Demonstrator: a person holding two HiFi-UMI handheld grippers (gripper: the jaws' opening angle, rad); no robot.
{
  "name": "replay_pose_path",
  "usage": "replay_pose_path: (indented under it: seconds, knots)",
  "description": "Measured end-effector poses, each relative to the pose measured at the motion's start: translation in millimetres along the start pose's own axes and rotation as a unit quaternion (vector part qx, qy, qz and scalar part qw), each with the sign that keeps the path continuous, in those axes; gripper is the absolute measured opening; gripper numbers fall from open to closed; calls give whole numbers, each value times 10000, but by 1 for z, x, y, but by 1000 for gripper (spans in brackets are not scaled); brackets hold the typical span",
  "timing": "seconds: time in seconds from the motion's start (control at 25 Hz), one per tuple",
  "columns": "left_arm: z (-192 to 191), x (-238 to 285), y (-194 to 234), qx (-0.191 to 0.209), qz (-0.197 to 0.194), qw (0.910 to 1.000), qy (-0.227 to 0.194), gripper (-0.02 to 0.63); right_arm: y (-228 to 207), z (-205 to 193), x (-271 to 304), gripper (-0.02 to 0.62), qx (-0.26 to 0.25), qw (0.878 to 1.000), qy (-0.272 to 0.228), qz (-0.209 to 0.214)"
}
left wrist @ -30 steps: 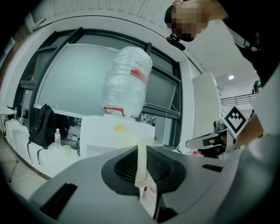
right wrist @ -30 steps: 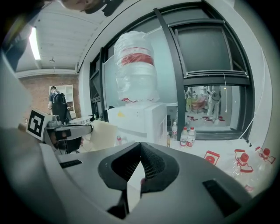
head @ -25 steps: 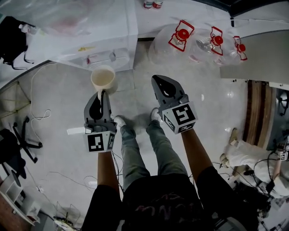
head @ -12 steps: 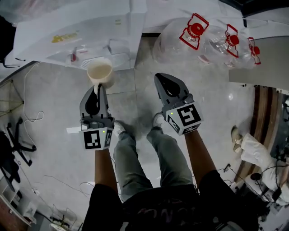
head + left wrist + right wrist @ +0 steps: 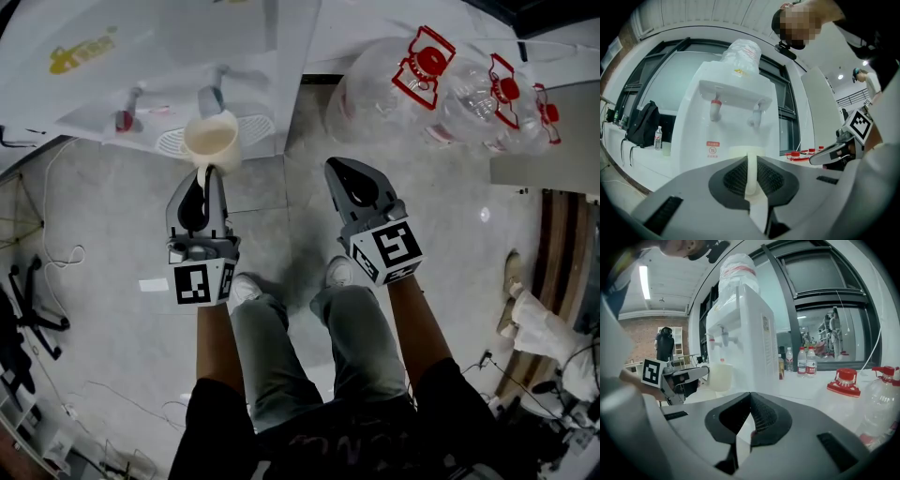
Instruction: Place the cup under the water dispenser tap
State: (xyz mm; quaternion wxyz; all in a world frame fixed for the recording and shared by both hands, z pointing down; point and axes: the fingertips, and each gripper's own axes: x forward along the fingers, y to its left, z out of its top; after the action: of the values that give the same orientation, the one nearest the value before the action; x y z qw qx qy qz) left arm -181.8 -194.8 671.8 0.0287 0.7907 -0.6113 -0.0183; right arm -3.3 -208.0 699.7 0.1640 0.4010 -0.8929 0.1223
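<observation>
A cream cup (image 5: pixel 211 141) hangs by its handle (image 5: pixel 751 171) from my left gripper (image 5: pixel 208 171), which is shut on that handle. In the head view the cup sits just below the grey tap (image 5: pixel 211 97) of the white water dispenser (image 5: pixel 159 56), over its drip tray (image 5: pixel 255 129); a red tap (image 5: pixel 127 108) is to the left. In the left gripper view the dispenser (image 5: pixel 731 93) stands straight ahead, both taps above the cup rim (image 5: pixel 746 151). My right gripper (image 5: pixel 339 171) is shut and empty, to the cup's right. From the right gripper view (image 5: pixel 751 397) the cup (image 5: pixel 720 376) shows beside the dispenser (image 5: pixel 740 324).
Several large clear water jugs with red caps (image 5: pixel 427 70) lie right of the dispenser. The person's legs and shoes (image 5: pixel 246 286) are below the grippers. Cables (image 5: pixel 56 253) trail on the floor at left. A black backpack (image 5: pixel 640 126) and small bottles (image 5: pixel 801 361) rest on ledges.
Both grippers have come down and closer to the dispenser. The cup has moved from out in front of the dispenser to beneath the grey tap, over the drip tray.
</observation>
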Motion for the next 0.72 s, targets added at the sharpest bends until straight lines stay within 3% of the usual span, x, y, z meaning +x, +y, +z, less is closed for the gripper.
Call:
replay_pose_path:
  seconds: [0.44, 0.72]
  knots:
    - [-27, 11, 5, 9, -131, 9996, -233, 43, -9, -35, 23, 14, 46, 10000, 67, 13]
    - [-36, 9, 5, -43, -239, 9997, 84, 43, -4, -37, 27, 14, 91, 9999, 129, 66]
